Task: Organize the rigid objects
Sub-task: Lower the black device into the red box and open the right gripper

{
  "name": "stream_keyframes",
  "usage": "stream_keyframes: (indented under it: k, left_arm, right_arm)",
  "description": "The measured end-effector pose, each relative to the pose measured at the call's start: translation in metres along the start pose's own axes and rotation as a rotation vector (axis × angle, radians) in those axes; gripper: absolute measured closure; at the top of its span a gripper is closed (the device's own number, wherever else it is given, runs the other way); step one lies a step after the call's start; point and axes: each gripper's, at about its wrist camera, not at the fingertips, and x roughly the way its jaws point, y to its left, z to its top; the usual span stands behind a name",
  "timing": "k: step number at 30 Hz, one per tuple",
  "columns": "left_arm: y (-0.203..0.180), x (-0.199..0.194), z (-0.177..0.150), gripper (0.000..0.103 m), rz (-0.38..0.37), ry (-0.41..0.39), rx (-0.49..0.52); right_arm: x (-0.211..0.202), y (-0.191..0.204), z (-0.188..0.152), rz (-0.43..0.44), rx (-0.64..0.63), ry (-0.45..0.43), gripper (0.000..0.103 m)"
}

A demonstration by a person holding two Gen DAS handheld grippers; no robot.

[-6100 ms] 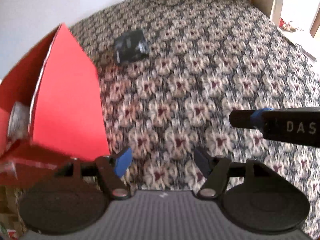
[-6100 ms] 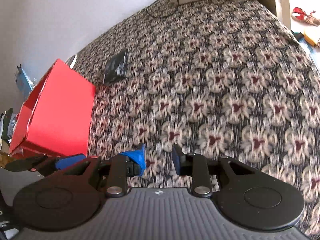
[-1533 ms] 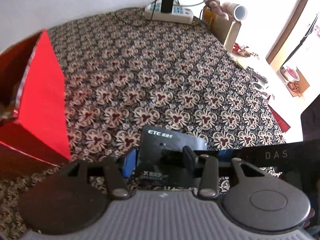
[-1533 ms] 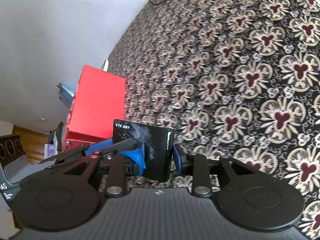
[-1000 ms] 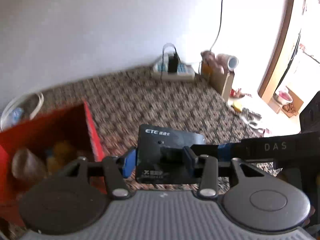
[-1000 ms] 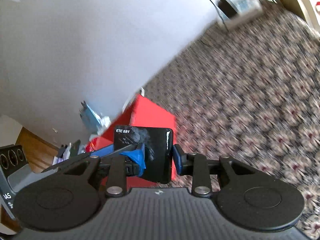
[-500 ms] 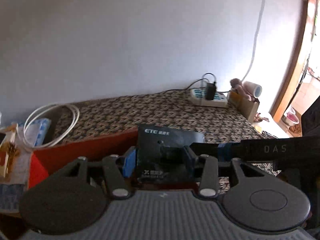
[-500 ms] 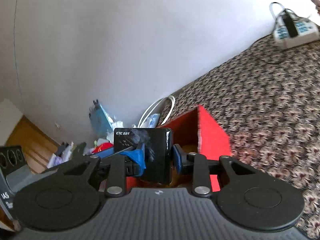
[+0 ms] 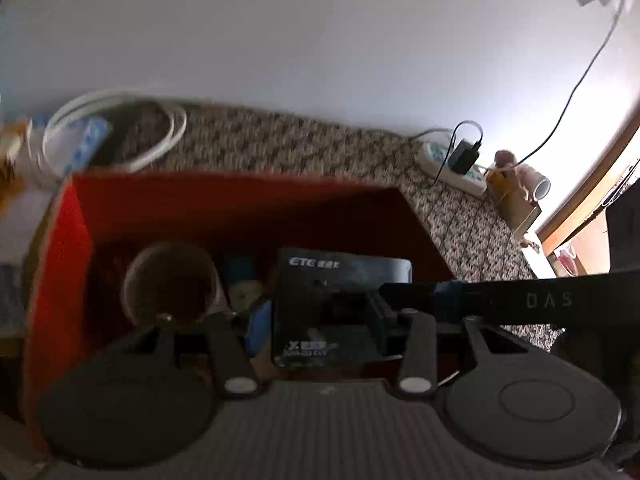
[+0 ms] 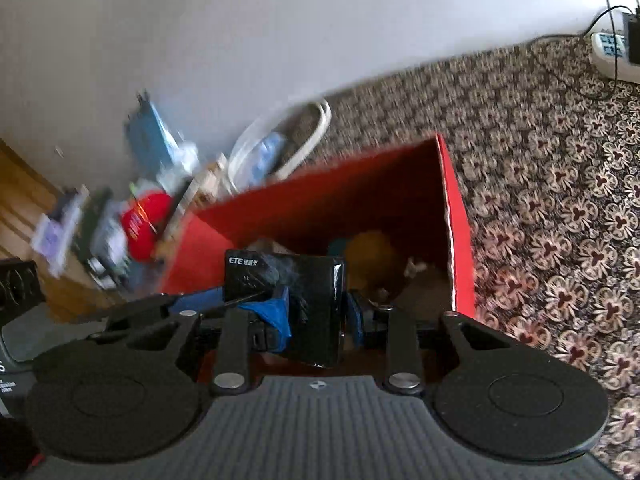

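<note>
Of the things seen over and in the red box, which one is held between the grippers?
The black ETC device. Both grippers clamp it above the red box, whereas the round cup lies inside, untouched.

Bright daylight from the right, dim box interior, motion-blurred, fisheye-curved edges.

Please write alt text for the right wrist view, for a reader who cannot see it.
Both grippers, right and left, clamp a black ETC device over an open red box holding other items. The box sits on a floral cloth beside a white wall.
</note>
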Motion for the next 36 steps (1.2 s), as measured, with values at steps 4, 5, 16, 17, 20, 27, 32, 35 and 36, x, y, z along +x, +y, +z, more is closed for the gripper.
stream_keyframes:
  k: [4,5,16,17,20,27,32,35,36]
  left_arm:
    - [0.004,0.013,-0.012,0.060,-0.014,0.058,-0.023]
    - [0.005,0.016,-0.015,0.060,-0.018,0.071,-0.027]
    - [0.005,0.032,-0.027,0.063,-0.035,0.137,-0.007]
    - [0.004,0.032,-0.026,0.063,-0.031,0.135,0.002]
    - [0.003,0.032,-0.026,0.063,-0.022,0.134,0.017]
    - [0.008,0.035,-0.024,0.063,0.010,0.140,0.011]
    - [0.002,0.030,-0.022,0.063,0.063,0.135,0.052]
    - [-0.004,0.024,-0.020,0.059,0.095,0.125,0.085]
    - [-0.007,0.022,-0.020,0.058,0.105,0.123,0.097]
  right_arm:
    - [0.012,0.011,0.004,-0.083,-0.121,0.104,0.089]
    - [0.016,0.014,0.005,-0.101,-0.144,0.126,0.089]
    - [0.043,0.032,0.007,-0.265,-0.324,0.272,0.087]
    - [0.046,0.035,0.006,-0.280,-0.343,0.278,0.086]
    - [0.050,0.039,0.005,-0.322,-0.372,0.268,0.086]
    - [0.043,0.033,0.007,-0.315,-0.331,0.225,0.089]
    - [0.034,0.030,0.004,-0.303,-0.265,0.163,0.089]
    - [0.026,0.029,0.000,-0.292,-0.217,0.128,0.089]
    - [0.023,0.029,-0.002,-0.292,-0.201,0.116,0.089]
